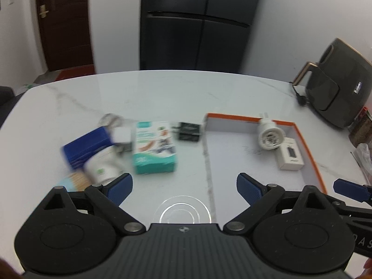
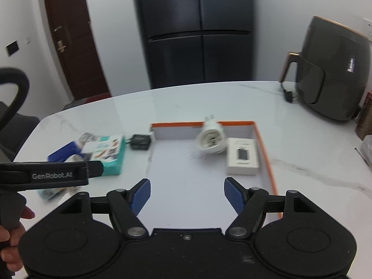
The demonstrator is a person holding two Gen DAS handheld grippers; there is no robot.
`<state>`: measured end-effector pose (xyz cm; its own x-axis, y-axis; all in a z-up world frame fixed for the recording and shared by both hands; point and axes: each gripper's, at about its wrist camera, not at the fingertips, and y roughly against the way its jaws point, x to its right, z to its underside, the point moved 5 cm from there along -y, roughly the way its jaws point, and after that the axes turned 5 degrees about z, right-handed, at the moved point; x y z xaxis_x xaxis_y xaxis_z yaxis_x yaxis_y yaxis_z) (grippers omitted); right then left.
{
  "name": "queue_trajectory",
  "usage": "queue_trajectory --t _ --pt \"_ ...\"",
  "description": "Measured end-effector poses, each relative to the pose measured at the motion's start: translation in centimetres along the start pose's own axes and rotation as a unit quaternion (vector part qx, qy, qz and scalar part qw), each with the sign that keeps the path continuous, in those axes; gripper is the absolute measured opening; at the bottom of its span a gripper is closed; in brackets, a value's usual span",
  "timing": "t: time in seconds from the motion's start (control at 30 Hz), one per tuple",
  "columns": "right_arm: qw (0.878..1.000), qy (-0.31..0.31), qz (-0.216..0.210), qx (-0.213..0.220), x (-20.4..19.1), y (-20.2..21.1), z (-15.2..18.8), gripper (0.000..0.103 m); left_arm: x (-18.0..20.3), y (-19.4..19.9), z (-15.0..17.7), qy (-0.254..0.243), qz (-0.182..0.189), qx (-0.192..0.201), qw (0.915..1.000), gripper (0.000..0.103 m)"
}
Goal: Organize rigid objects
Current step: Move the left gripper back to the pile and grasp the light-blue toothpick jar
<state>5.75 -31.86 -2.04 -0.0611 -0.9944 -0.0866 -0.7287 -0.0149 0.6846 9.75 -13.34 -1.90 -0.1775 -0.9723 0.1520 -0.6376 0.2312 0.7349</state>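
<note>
Orange-rimmed tray (image 1: 309,144) is sitting at right of centre in the left wrist view, already holding a white plug adapter (image 1: 270,136) and a small white box (image 1: 290,154), while the teal box (image 1: 154,147), blue box (image 1: 86,145), white jar (image 1: 102,165) and black charger (image 1: 188,131) are lying outside at centre-left, seemingly awaiting sorting; the left gripper (image 1: 184,187) is hovering with jaws apart, empty. In the right wrist view, the right gripper (image 2: 187,196) is likewise hanging spread and empty over the tray's near floor at lower centre, probably because that side is serving the tray.

**Around the table**

A white marble table (image 2: 209,97) fills the view. At two o'clock on it stands a dark air fryer (image 2: 334,69), its plug (image 2: 289,95) lying beside it. At twelve o'clock a black fridge (image 2: 197,30); at ten, a brown door (image 2: 72,34). Something brown, perhaps a jar (image 1: 361,129), sits at three.
</note>
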Motion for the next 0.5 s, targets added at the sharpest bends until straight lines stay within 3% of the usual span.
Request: queue_trajectory --t 0.5 --pt "0.997 0.057 -0.055 0.0 -9.1 1.0 1.3 0.085 -10.7 4.3 3.2 0.053 -0.063 0.007 0.9966 0.099"
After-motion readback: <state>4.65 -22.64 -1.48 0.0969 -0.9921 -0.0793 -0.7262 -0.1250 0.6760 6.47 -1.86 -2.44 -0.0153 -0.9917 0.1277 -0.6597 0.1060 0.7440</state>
